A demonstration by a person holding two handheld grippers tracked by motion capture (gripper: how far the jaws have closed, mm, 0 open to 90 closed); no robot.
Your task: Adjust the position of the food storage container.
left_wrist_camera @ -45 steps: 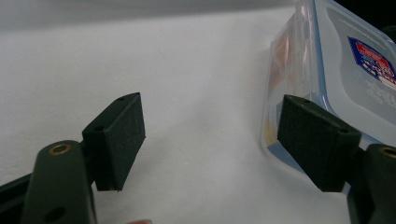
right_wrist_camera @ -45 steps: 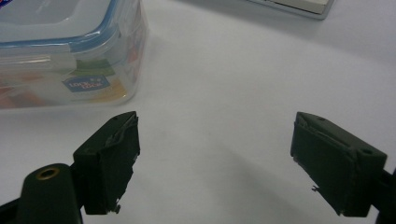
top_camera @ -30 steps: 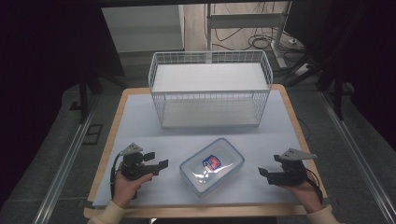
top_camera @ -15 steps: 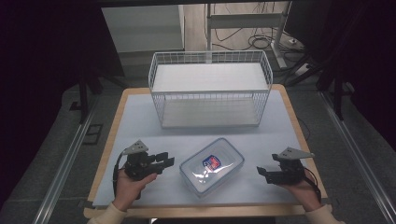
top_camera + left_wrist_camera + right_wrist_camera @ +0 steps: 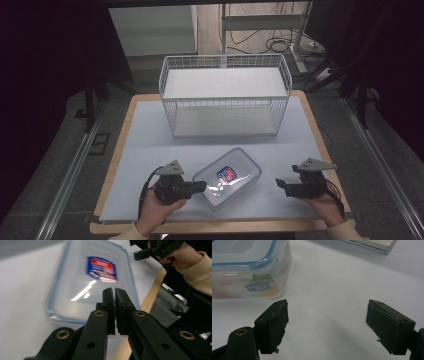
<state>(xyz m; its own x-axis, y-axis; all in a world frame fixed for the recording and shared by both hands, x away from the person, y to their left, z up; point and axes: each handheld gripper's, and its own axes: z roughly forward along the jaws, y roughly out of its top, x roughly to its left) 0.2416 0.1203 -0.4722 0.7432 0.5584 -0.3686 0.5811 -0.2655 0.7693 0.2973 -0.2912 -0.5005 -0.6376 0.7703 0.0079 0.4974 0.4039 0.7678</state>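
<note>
Two hand-held claws flank a lidded plastic box on a desk.

The clear box [image 5: 227, 177] with a blue-rimmed lid lies near the front of the white-covered desk [image 5: 145, 140], before a white wire basket [image 5: 225, 95]. The left claw [image 5: 202, 186], its jaws just having closed to pressed together with nothing between them, sits at the box's near-left edge. The right claw [image 5: 279, 185] rests well apart, jaws spread wide.

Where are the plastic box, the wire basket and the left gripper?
plastic box [image 5: 227, 176]: high view, lid centre.
wire basket [image 5: 225, 109]: high view, front wall.
left gripper [image 5: 114, 293]: left gripper view, between its fingertips.
</note>
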